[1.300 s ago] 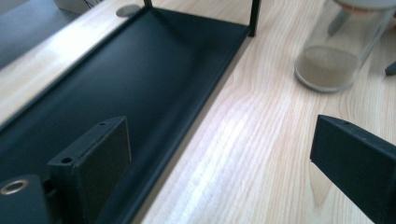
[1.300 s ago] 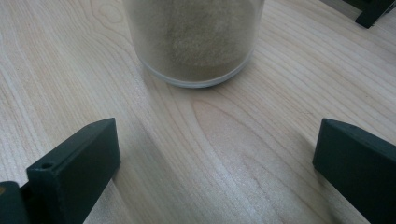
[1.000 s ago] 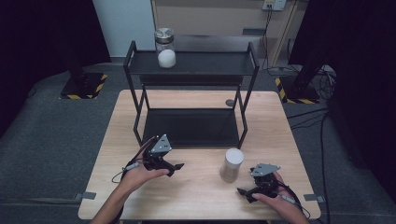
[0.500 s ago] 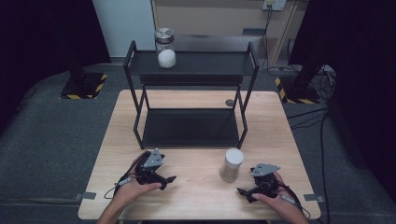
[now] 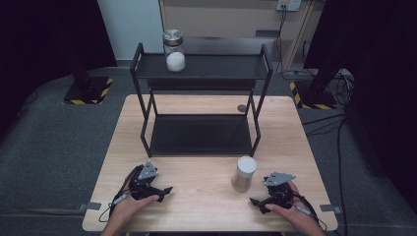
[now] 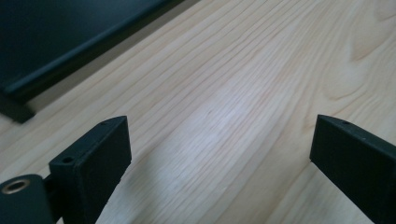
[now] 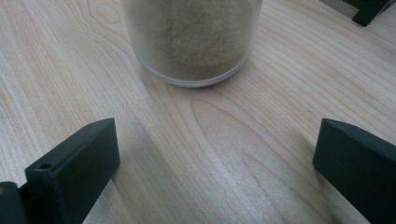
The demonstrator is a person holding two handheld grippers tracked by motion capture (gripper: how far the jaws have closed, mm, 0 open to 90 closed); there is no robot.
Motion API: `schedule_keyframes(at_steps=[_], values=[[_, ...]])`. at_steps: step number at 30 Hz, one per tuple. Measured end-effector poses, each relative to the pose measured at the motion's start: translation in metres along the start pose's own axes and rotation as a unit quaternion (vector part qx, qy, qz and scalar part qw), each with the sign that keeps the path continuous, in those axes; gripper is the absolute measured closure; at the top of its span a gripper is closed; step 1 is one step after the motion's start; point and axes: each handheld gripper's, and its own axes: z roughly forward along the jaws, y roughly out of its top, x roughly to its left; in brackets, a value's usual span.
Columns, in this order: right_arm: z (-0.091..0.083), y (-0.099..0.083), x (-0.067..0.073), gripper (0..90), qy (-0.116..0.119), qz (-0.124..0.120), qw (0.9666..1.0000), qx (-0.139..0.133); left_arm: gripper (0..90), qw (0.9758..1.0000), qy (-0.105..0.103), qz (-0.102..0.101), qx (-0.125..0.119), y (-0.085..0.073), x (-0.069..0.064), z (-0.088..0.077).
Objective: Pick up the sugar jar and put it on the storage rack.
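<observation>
A glass jar with a white lid and sandy contents stands on the wooden table, front right of centre. My right gripper rests just right of and nearer than it, open. In the right gripper view the jar stands a short way ahead of the right gripper, whose jaws are wide apart with nothing between them. My left gripper lies at the front left, open. The left gripper spans bare wood. A second jar, holding something white, stands on the top of the black shelf.
The black two-tier shelf stands mid-table; its lower tray is bare, and its front edge shows in the left gripper view. A small dark round object lies by the shelf's right rear leg. Cables trail from both grippers.
My left gripper has drawn back from the shelf's front edge toward the near side of the table and lowered. The right gripper and both jars have stayed put.
</observation>
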Motion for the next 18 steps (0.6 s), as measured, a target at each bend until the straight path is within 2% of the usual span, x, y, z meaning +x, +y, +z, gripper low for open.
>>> schedule_keyframes(at_steps=[4,8,18], values=[[0.0000,0.0000,0.0001,0.9,0.000,0.000,1.0000,0.000,4.5,0.9998,0.008,-0.019,0.006,-0.0045,0.0031,0.0021],[0.0000,0.0000,0.0001,0.9,0.000,0.000,1.0000,0.000,3.6,0.9995,0.018,-0.027,0.007,-0.0054,0.0047,0.0028],[0.0000,0.0000,0.0001,0.9,0.000,0.000,1.0000,0.000,1.8,0.9996,0.014,-0.024,0.010,-0.0040,0.0071,0.0037]])
